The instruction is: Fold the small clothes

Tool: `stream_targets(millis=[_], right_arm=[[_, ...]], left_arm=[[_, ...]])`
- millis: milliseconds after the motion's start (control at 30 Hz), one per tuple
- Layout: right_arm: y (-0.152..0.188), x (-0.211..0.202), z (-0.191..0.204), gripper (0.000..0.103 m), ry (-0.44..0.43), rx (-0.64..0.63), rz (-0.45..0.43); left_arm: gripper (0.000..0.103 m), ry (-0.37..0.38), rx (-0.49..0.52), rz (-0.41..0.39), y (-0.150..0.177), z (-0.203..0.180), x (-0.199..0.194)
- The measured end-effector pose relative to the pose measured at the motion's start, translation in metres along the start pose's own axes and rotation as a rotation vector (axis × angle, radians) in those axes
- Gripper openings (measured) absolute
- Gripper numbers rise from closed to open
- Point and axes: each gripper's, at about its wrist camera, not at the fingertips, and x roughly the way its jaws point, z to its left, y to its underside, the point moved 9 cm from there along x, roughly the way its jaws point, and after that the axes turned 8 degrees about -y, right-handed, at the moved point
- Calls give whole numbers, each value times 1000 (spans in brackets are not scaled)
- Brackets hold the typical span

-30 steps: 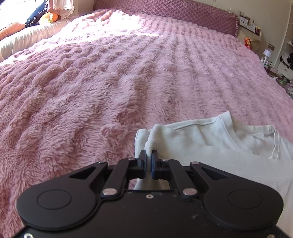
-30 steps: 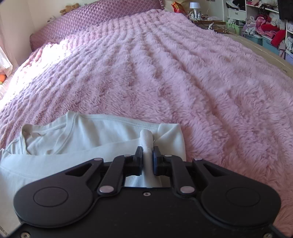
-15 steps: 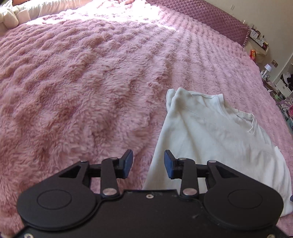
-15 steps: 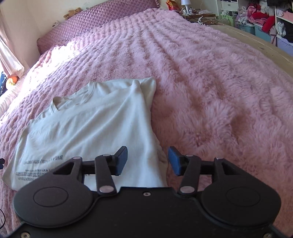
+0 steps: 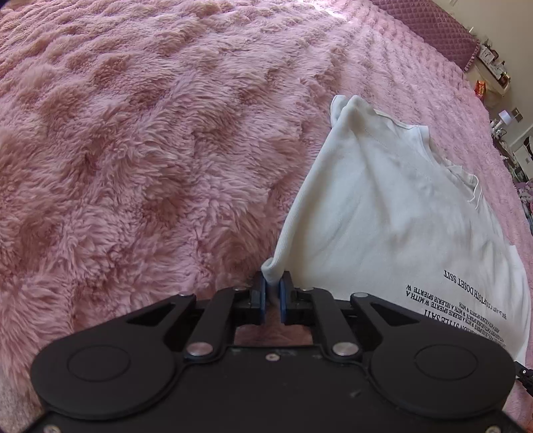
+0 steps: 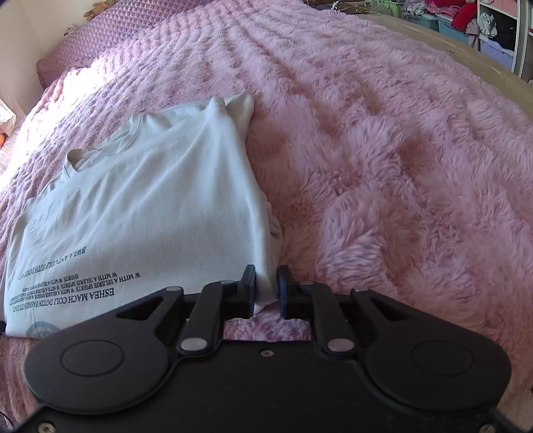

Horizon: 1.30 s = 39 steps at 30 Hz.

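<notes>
The shirt (image 5: pixel 393 213) is a thin, pale knit: light, limp, no stiffness of its own, so I judge it will sag and crease wherever I don't support it, and the fluffy blanket (image 5: pixel 140 140) will likely drag at it rather than let it slide. It lies flat on the bed, already folded narrow, collar end towards the headboard and the printed end nearest me. The places to hold are the two near corners of that printed end, where the layers bunch into a thick edge, and that is where I have it. The left gripper (image 5: pixel 272 293) has just been closing and is now clenched on the shirt's left corner, a little fold of cloth standing up between the blue pads. The right gripper (image 6: pixel 267 289) has likewise just been closing and now pinches the right edge, cloth filling the gap. I'd lift both together and evenly; a lone pull would skew the stack. The left view shows me the left fold line, the loose neck label (image 5: pixel 474 191) and a shelf (image 5: pixel 493 71) past the bed's far corner. The right view gives what that misses: the whole print (image 6: pixel 76 286) across the hem, the open collar (image 6: pixel 100 150), and the bed's right edge with storage bins (image 6: pixel 443 20) beyond.
</notes>
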Motion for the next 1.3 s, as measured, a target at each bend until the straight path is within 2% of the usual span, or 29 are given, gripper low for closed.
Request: stream_targets(millis=[100, 133, 200, 233, 300, 367, 433, 533, 600, 667, 733, 767, 833, 967, 1067, 1200, 1300], right_arm=[[0, 0, 2, 12, 35, -20, -5], [-3, -5, 3, 17, 65, -24, -16], [-13, -23, 12, 27, 152, -57, -86], [-20, -35, 25, 29, 168, -91, -139], [-28, -45, 59, 29, 55, -130, -183], [-27, -42, 102, 29, -95, -155, -171], [-20, -31, 145, 29, -186, -219, -141], [-8, -7, 194, 26, -258, -268, -119], [-1, 11, 212, 26, -249, -285, -105], [9, 31, 220, 26, -207, -294, -63], [23, 46, 219, 26, -155, -295, -9], [28, 51, 217, 26, -145, -297, 9], [42, 51, 215, 26, -133, -311, 33], [63, 45, 208, 26, -129, -373, 49], [57, 41, 211, 26, -121, -361, 63], [41, 18, 229, 26, -191, -360, -46], [34, 17, 233, 27, -158, -374, -95]], left_arm=[[11, -3, 16, 5, 0, -1, -1], [13, -2, 4, 5, 0, 0, -5], [15, -15, -12, -12, -6, 2, -15], [14, -24, -15, -32, -9, 3, -23], [12, -30, 4, -92, -21, -4, -42], [12, -1, 23, -139, -27, -19, -57], [12, 43, 73, -169, -31, -45, -68], [14, 83, 119, -157, -28, -70, -62], [15, 101, 120, -123, -23, -80, -49], [15, 105, 120, -86, -16, -85, -35], [15, 72, 136, -64, -10, -85, -19], [19, 64, 139, -48, -7, -82, -12], [22, 63, 129, -15, 2, -74, 2], [25, 94, 90, 3, 7, -65, 6], [25, 87, 78, -4, 4, -61, -4], [37, 82, 45, -59, 0, -52, -36], [40, 105, -17, -55, 1, -41, -47]])
